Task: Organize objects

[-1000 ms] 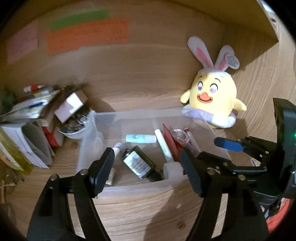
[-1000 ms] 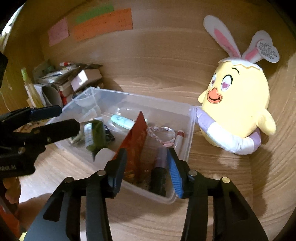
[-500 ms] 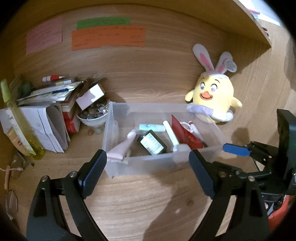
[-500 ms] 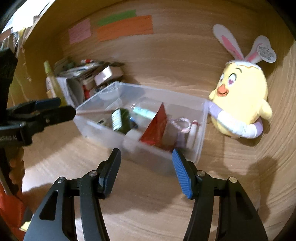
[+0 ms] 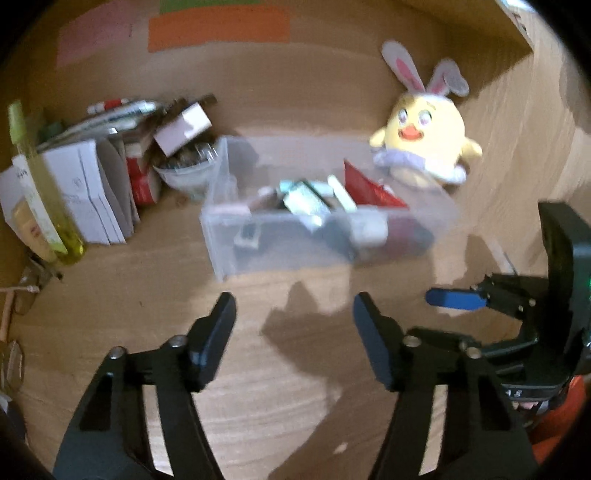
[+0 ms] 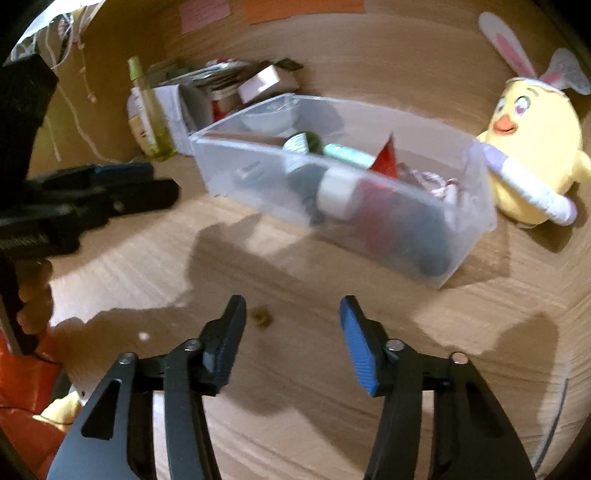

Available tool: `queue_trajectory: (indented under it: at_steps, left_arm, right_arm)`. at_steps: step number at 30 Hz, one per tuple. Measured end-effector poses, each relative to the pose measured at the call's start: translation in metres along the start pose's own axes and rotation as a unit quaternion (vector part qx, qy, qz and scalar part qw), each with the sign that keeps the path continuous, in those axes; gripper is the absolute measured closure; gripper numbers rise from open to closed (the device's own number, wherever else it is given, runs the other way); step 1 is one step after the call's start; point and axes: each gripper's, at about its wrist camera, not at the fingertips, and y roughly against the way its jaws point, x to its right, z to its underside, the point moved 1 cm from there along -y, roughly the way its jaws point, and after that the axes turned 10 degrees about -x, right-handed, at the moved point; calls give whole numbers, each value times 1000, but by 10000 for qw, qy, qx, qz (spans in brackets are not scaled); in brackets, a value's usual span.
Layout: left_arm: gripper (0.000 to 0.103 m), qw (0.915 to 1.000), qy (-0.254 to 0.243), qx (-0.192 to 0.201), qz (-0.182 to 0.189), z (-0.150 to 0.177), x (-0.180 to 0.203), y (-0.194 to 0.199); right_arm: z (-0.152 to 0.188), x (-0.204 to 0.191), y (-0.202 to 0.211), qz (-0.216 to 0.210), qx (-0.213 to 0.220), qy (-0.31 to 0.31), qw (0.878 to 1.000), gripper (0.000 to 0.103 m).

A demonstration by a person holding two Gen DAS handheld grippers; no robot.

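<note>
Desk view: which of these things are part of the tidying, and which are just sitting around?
Job: clear bin, its red packet, dark bottle, white tube.

Lying about: chick toy, yellow bottle, paper stack, sticky notes.

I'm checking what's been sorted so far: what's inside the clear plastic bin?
The clear bin holds a red packet, a dark green bottle, a mint tube and a white-capped container. Blur and piled items hide whatever lies beneath.
</note>
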Motion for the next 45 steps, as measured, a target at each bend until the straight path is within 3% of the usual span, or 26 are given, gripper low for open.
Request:
queue_trajectory:
  at_steps: [4,7,11,15,20,28,35,40,45]
  left_arm:
    - [47,9996,-61,-242,119,10,6,-13]
    - [55,9991,-42,-337,258,14,8,-20]
    - [56,9979,40,-378,530,15,8,-23]
    - [60,9976,25,-401,558,15,11,-26]
    - [69,9981,57,-363,492,14,11,-26]
    - [69,9988,93,-258,402,6,9,-20]
    - [68,9995,187,123,216,-13,8,-5]
    - [57,9982,402,267,351,-29,3,-1]
    - [55,9974,459,458,325,-43,4,6]
  right_arm:
    - [5,-10,-10,-21,-191,164,9997,77]
    - [5,-16,-13,9,-238,270,9994,79]
    - [2,-22,-19,51,-311,352,9989,85]
    - [-1,-22,-22,120,-307,316,9990,91]
    - [-3,-14,-19,113,-191,82,9997,91]
    - [-10,2,9,138,217,-221,9994,91]
    - [-24,23,35,313,666,-492,9961,91]
    - [-32,32,47,434,887,-583,9934,91]
    - [-41,35,53,585,1058,-616,9908,91]
